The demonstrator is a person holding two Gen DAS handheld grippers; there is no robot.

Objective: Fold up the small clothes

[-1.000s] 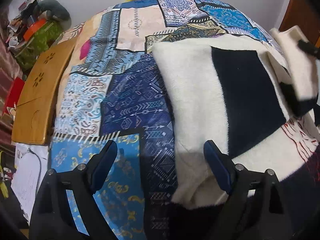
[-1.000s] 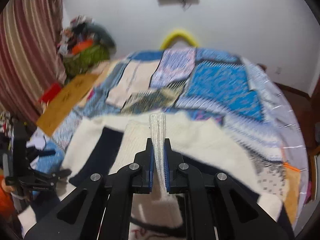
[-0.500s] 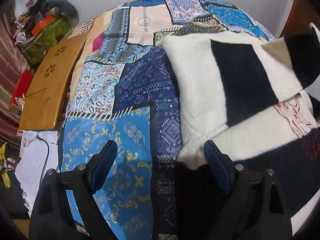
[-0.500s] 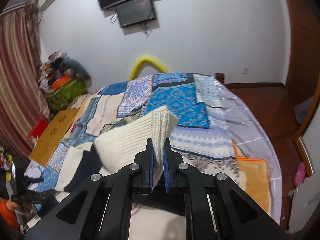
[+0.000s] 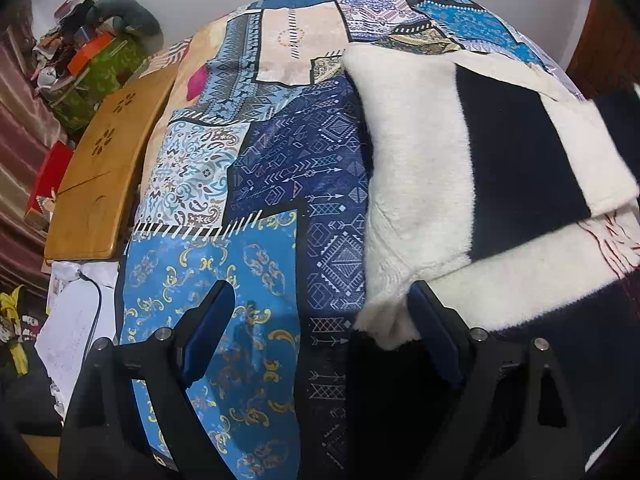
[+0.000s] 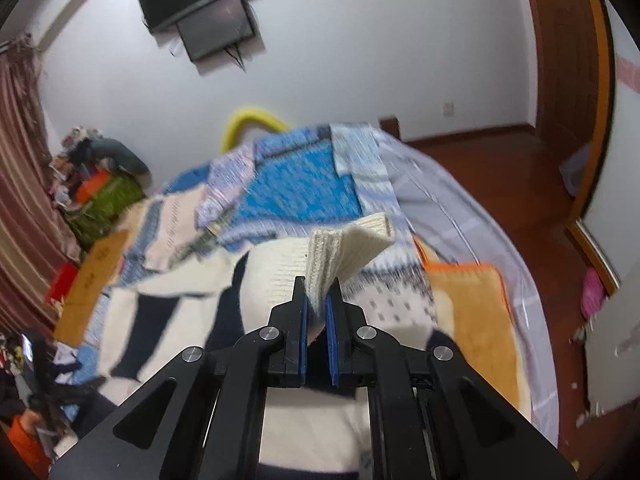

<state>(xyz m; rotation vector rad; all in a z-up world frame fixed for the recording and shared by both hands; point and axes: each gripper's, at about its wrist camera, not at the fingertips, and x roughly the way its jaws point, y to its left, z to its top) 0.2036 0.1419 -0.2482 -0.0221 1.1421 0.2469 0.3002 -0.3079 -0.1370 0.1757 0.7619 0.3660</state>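
Sweater: a cream and navy fleecy sweater (image 5: pixel 420 168) lies spread on the bed, over the patchwork bedspread (image 5: pixel 280 168), so that it has a broad, soft surface to be folded on.
Folded part: in the left wrist view one cream and navy panel (image 5: pixel 560 132) lies doubled over the body of the sweater, its edge overhanging the layer beneath; I judge this to be a sleeve or side turned inward.
Right gripper: the right gripper (image 6: pixel 318 300) is clamped on a ribbed cream cuff (image 6: pixel 348 244), which stands up out of the narrow gap between the jaws; holding it by the ribbing gives a firm edge to carry the cloth by.
Cuff height: the cuff is lifted clear of the bed, probably so that the fabric trailing below it can be laid over without dragging.
Left gripper: the left gripper (image 5: pixel 320 320) hangs with its jaws wide apart and nothing between them, over the near corner of the sweater and the bedspread beside it; its right finger (image 5: pixel 432 328) is at the cream hem.
Likely reason: it seems poised to pin or take that corner.
Bedside: a wooden board (image 5: pixel 104 168) lies beside the bed, apart from the work.
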